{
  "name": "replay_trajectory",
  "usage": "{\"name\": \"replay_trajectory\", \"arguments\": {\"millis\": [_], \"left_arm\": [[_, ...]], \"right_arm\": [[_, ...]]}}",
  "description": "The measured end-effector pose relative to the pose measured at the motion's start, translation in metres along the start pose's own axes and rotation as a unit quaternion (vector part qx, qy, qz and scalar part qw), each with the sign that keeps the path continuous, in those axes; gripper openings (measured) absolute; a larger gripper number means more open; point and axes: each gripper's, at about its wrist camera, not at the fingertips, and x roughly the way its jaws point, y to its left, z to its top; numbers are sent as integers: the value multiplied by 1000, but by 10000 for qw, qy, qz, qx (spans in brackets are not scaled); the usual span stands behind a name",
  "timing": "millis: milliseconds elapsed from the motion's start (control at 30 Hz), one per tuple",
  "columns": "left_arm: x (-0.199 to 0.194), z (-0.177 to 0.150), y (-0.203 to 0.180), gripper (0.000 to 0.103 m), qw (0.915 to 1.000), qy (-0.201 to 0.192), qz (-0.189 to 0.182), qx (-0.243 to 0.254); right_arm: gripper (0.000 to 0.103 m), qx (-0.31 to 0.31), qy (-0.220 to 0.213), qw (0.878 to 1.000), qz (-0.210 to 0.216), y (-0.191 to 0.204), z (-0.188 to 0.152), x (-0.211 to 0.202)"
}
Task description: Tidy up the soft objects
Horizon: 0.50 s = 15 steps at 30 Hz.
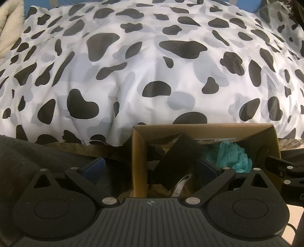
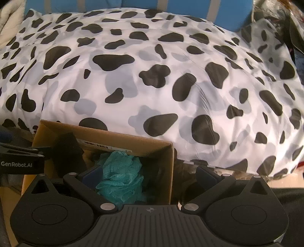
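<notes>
An open cardboard box point(image 1: 205, 131) point(image 2: 106, 136) stands against the cow-print bedding. Inside, a flat black soft pad point(image 1: 176, 161) point(image 2: 68, 153) leans upright at the left, and a teal mesh puff point(image 1: 231, 155) point(image 2: 121, 176) lies at the right. My left gripper point(image 1: 150, 168) hangs open over the box's left wall, with the black pad between its blue pads but not pressed. My right gripper point(image 2: 150, 176) is open too and straddles the box's right wall. Its left pad point(image 2: 93, 176) sits beside the teal puff without gripping it.
A puffy cow-print duvet point(image 1: 152, 66) point(image 2: 152, 76) fills the view behind the box. A blue headboard point(image 2: 190, 7) runs along the top. A beige fleece point(image 1: 9, 28) lies at the far left, and dark grey cloth point(image 1: 38, 152) sits left of the box.
</notes>
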Motion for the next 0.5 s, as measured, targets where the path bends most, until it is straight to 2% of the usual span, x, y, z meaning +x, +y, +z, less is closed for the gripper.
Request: {"name": "replay_trajectory", "arguments": {"millis": [233,500], "left_arm": [[-4,-10,-6,103,9999,132,-64,-24],[5,-13,-9,103,9976,600,-343,-93]], "right_arm": [[103,127,145,9998,-24,2,-7,1],[103,267,599,9978,-75,-1,-10,14]]}}
